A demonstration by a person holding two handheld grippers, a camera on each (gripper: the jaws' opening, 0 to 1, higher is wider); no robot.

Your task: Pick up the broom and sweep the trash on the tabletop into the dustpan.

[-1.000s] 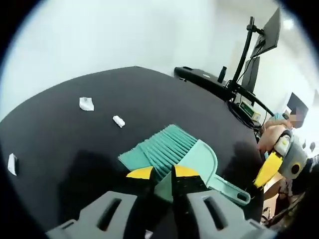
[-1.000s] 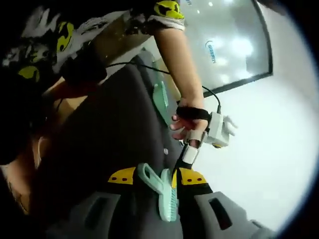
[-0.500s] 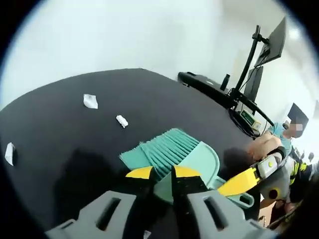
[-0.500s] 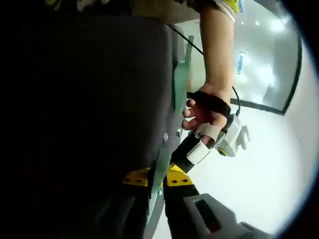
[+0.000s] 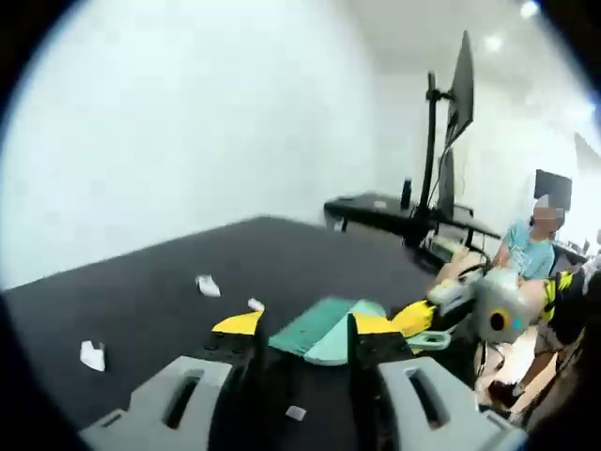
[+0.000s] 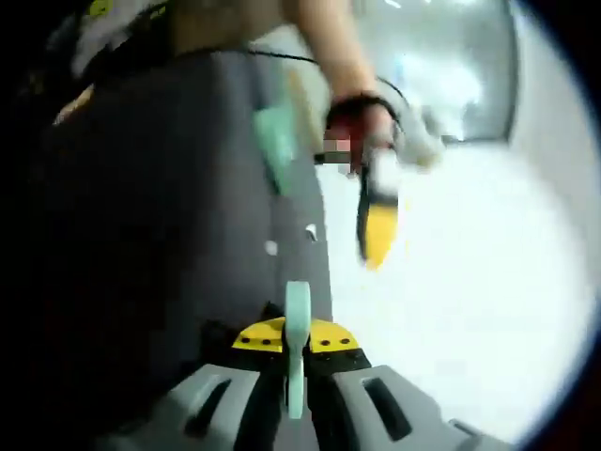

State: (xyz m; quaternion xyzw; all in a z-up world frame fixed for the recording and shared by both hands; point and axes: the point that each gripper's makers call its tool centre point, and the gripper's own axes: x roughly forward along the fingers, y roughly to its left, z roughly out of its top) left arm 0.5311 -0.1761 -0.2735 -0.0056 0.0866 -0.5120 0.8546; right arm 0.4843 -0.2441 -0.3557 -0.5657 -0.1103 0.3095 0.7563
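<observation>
A green broom-and-dustpan set (image 5: 315, 336) lies on the black table (image 5: 141, 301), teal bristles beside a paler pan. My left gripper (image 5: 306, 324) is low over it, open, with the set showing between its yellow-tipped jaws. My right gripper (image 5: 418, 319) comes in from the right at the ringed handle end (image 5: 428, 340). In the right gripper view, my right gripper (image 6: 297, 336) is shut on a thin pale green handle (image 6: 297, 315) seen edge-on. Whether it is the broom's or the dustpan's I cannot tell. Farther on lie a blurred green piece (image 6: 277, 141) and my left gripper (image 6: 377, 230). White paper scraps (image 5: 208, 285) dot the table.
More scraps lie at the left (image 5: 92, 355), by the bristles (image 5: 254, 303) and near my jaws (image 5: 295, 412). Two scraps (image 6: 270, 247) show in the right gripper view. Monitors on an arm (image 5: 446, 141) stand behind the table's far edge. A seated person (image 5: 531, 249) is at the right.
My left jaws have spread wider and that view has dropped lower toward the table. My right gripper has moved in to the handle end and stays shut on the green handle.
</observation>
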